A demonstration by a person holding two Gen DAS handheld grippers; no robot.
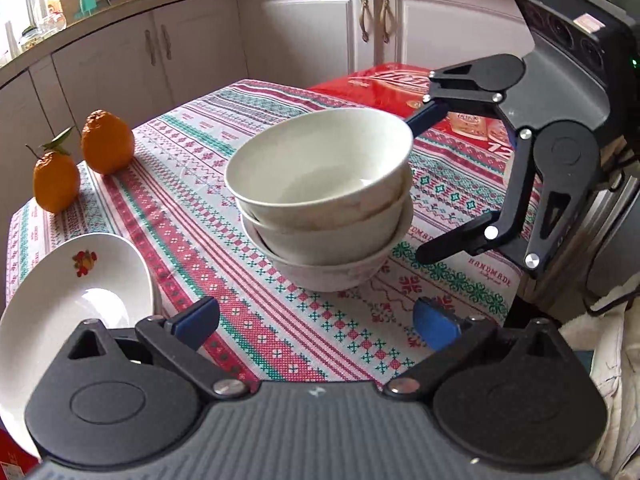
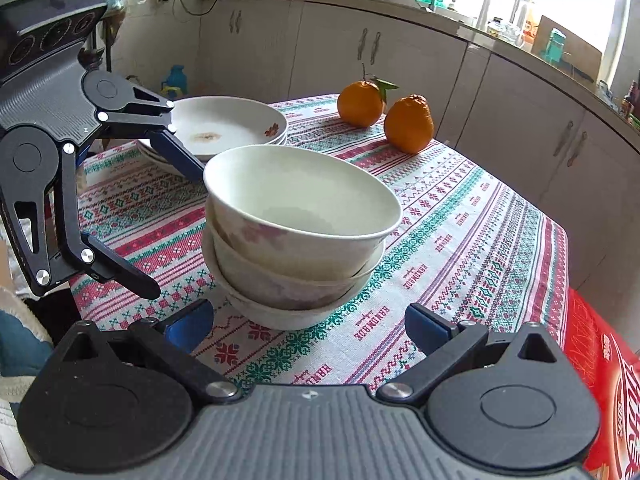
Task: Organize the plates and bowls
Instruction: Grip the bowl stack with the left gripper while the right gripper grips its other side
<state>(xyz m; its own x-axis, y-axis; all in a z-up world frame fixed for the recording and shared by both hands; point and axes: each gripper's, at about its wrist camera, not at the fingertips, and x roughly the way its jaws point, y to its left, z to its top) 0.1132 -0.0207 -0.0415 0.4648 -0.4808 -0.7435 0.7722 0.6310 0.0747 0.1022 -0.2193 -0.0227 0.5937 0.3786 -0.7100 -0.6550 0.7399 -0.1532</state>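
Observation:
A stack of three white bowls [image 1: 320, 204] stands in the middle of the patterned tablecloth [image 1: 280, 340]; it also shows in the right wrist view [image 2: 300, 236]. The top bowl sits a little tilted. A stack of white plates with a fruit motif [image 1: 68, 312] lies at the left; it shows at the back left in the right wrist view [image 2: 228, 124]. My left gripper [image 1: 316, 322] is open and empty, just short of the bowls. My right gripper [image 2: 308, 324] is open and empty on the opposite side of the stack. Each gripper appears in the other's view, jaws spread beside the bowls.
Two oranges [image 1: 80, 164] sit at the table's far edge, also in the right wrist view [image 2: 384, 114]. A red carton [image 1: 404, 88] lies at the table's side, seen too in the right wrist view [image 2: 600, 380]. Kitchen cabinets [image 1: 312, 32] run behind.

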